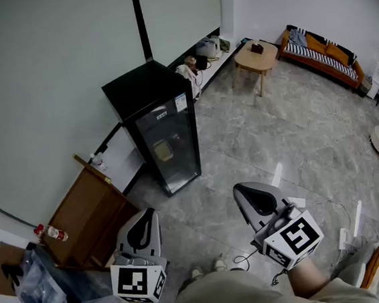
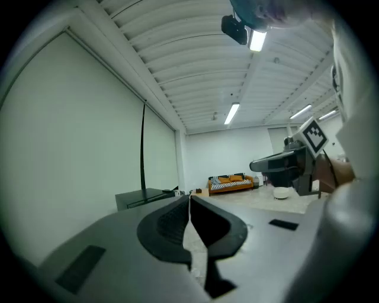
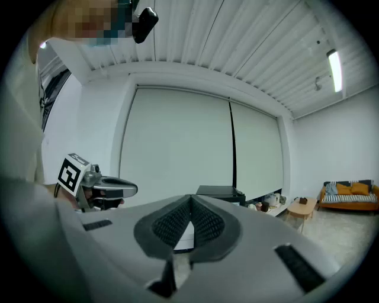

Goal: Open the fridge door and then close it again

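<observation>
A small black fridge (image 1: 153, 121) with a glass door (image 1: 170, 143) stands against the pale wall, door closed. Its top also shows in the left gripper view as the fridge (image 2: 145, 196) and in the right gripper view as the fridge (image 3: 220, 192). My left gripper (image 1: 141, 221) hangs near the floor at lower left, jaws shut and empty, well short of the fridge. My right gripper (image 1: 246, 190) is held lower centre, also shut on nothing, pointing toward the fridge from about a metre away. In the gripper views the left gripper (image 2: 189, 198) and right gripper (image 3: 190, 197) show pads pressed together.
A brown cabinet (image 1: 88, 215) with a bottle (image 1: 53, 233) stands left of the fridge. A small wooden table (image 1: 256, 58) and an orange sofa (image 1: 321, 54) are at the far right. Cables and a power strip (image 1: 343, 235) lie on the tiled floor near my feet.
</observation>
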The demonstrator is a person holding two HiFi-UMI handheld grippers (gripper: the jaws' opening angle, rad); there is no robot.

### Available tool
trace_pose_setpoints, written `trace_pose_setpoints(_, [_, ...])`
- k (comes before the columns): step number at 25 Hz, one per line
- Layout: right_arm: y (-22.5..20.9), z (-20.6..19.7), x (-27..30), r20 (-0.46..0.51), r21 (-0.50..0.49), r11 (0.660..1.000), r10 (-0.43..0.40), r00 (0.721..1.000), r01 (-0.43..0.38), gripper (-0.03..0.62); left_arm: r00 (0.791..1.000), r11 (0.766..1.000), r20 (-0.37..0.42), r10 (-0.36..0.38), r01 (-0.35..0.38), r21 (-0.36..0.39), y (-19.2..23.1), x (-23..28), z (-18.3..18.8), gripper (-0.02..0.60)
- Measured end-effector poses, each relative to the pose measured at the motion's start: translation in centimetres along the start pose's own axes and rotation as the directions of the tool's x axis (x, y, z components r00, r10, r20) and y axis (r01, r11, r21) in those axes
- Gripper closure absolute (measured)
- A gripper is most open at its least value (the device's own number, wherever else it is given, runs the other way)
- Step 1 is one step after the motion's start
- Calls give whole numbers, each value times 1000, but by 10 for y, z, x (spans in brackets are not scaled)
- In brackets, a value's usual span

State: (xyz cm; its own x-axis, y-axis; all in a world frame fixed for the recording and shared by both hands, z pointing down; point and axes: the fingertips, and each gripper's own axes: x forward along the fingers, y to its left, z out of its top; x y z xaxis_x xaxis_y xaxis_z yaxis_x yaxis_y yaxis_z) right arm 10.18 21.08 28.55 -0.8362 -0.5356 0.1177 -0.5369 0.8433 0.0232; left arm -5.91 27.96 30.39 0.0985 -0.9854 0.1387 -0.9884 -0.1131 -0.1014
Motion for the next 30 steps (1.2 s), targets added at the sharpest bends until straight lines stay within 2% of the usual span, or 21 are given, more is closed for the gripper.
trace_pose_setpoints(7, [5,-1,-3,-1,0,1000,25,1000,-25,597,1000,1000,11,10,-10,-23,-4,-9,3,571])
trace_pose_setpoints(20, [2,-20,-17,-13,-8,997,75,997,-75,597,999,999,13,40,-40,-1,-30,-9,0,571])
trace_pose_setpoints(30, [-3,-33,-27,-18,5,995,101,995,-101,597,998,998,-18,64,-64,5,-46,-12,-9,571])
